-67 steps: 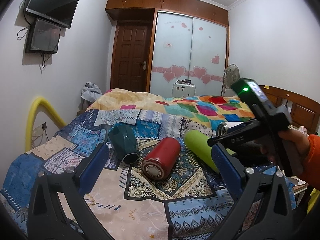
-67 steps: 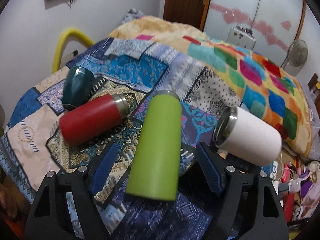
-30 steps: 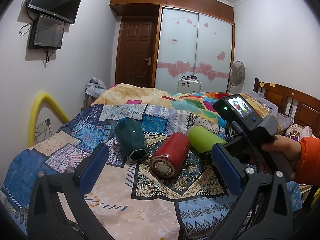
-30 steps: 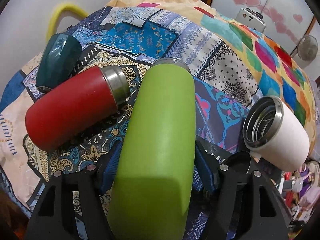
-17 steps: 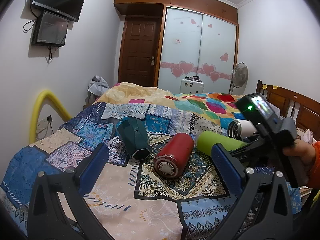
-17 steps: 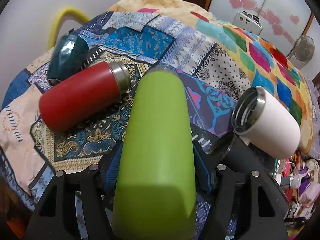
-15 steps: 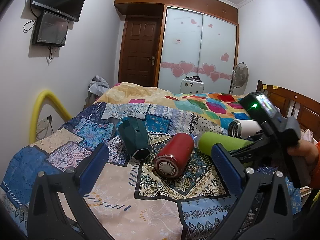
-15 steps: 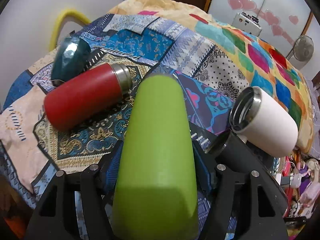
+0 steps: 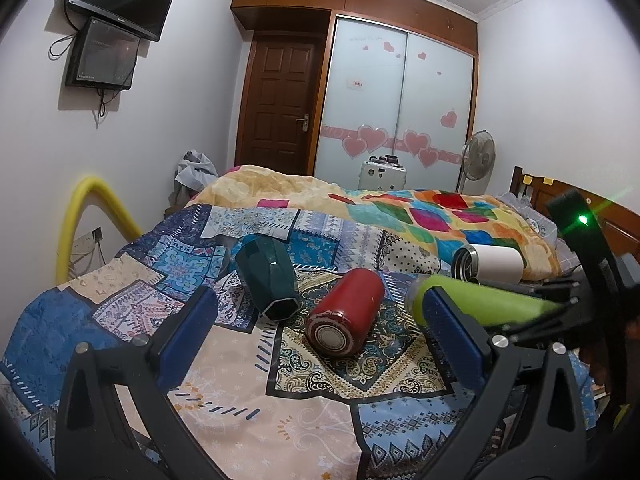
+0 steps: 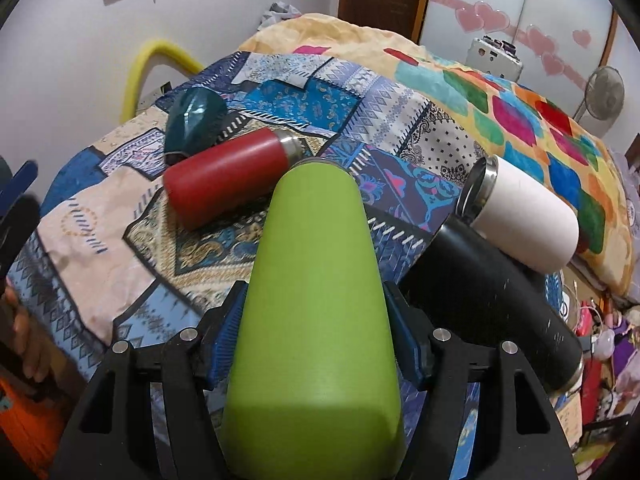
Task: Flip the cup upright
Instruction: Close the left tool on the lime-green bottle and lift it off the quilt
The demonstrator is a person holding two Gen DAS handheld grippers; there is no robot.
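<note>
My right gripper (image 10: 316, 332) is shut on the lime green cup (image 10: 316, 300) and holds it lifted off the bed, lying roughly level along the fingers, mouth pointing away. The green cup also shows in the left wrist view (image 9: 484, 300), held by the right gripper at the right edge. My left gripper (image 9: 320, 344) is open and empty, held above the near part of the bed. A red cup (image 9: 346, 316), a dark green faceted cup (image 9: 268, 276) and a white cup (image 9: 490, 264) lie on their sides on the patchwork bedspread (image 9: 224, 364).
A black cup (image 10: 500, 300) lies on its side beside the white cup (image 10: 524, 216) at the bed's right edge. A colourful quilt (image 9: 400, 212) covers the far bed. A yellow tube (image 9: 96, 208) stands by the left wall. Clutter lies on the floor at right.
My right gripper has raised the green cup off the bedspread, uncovering the black cup underneath. The left gripper has stayed open and nearly still.
</note>
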